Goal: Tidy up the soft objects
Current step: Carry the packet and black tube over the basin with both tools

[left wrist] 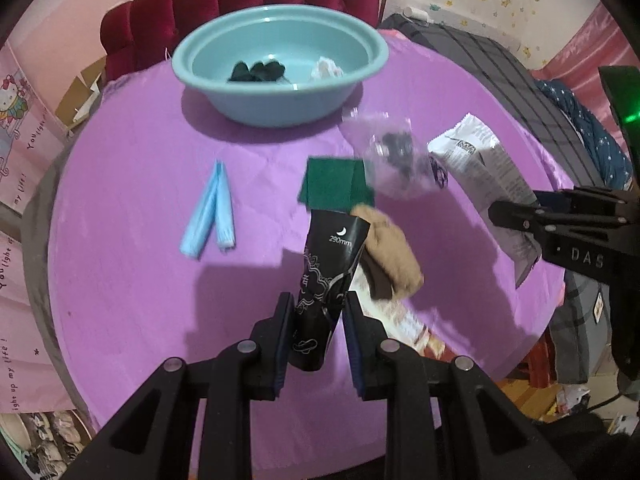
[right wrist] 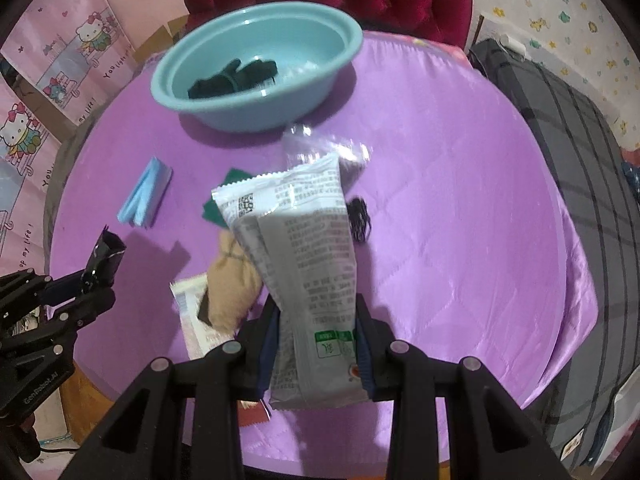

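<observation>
PROGRESS: partial | left gripper [left wrist: 316, 316]: clamped on black pouch [left wrist: 326, 280] | right gripper [right wrist: 316, 340]: clamped on white packet [right wrist: 304, 248] | basin [left wrist: 224, 92] ahead held dark cloth [left wrist: 258, 71] | blue mask [left wrist: 212, 208], green cloth [left wrist: 332, 186], tan sock [left wrist: 390, 256] remained on table [left wrist: 132, 240].

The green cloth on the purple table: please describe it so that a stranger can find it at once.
Start at the teal basin at the far side of the purple table. Nearer the camera, right of the folded blue mask, lies the green cloth, a flat dark green square. It touches a clear plastic bag and is the only green thing.
</observation>
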A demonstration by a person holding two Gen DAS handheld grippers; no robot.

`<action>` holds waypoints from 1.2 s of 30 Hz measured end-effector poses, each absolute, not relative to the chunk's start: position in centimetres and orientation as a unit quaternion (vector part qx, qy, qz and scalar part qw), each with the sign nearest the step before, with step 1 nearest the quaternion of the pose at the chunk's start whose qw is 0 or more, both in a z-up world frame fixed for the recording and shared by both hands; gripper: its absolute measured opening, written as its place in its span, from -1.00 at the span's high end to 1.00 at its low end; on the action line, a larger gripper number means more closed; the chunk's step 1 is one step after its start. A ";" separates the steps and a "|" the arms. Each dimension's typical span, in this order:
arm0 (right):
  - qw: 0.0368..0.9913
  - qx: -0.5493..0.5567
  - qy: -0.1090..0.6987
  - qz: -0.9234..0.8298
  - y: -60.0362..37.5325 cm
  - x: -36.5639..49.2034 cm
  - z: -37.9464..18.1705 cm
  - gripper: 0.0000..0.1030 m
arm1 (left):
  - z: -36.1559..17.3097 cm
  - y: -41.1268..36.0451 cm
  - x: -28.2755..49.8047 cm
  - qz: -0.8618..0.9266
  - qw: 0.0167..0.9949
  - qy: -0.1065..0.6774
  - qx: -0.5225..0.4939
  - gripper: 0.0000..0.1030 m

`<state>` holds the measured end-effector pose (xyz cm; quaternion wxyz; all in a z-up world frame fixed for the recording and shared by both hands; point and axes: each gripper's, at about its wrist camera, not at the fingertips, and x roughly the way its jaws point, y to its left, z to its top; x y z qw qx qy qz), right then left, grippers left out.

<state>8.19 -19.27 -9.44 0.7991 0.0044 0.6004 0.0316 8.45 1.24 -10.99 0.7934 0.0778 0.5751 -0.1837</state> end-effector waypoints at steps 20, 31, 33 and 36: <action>0.816 -0.001 0.577 0.038 -16.9 19.4 -5.7 0.30 | -7.2 -1.3 19.1 -0.194 0.811 0.545 0.091 0.48; 0.812 -0.002 0.583 0.034 -15.6 26.6 -6.7 0.30 | -8.5 -2.0 26.4 -0.190 0.807 0.550 0.095 0.47; 0.811 0.001 0.584 0.034 -15.4 27.6 -7.0 0.30 | -8.8 -2.1 27.4 -0.189 0.807 0.552 0.094 0.47; 0.809 0.006 0.586 0.033 -15.1 29.2 -7.4 0.30 | -9.3 -2.2 28.7 -0.186 0.805 0.556 0.091 0.47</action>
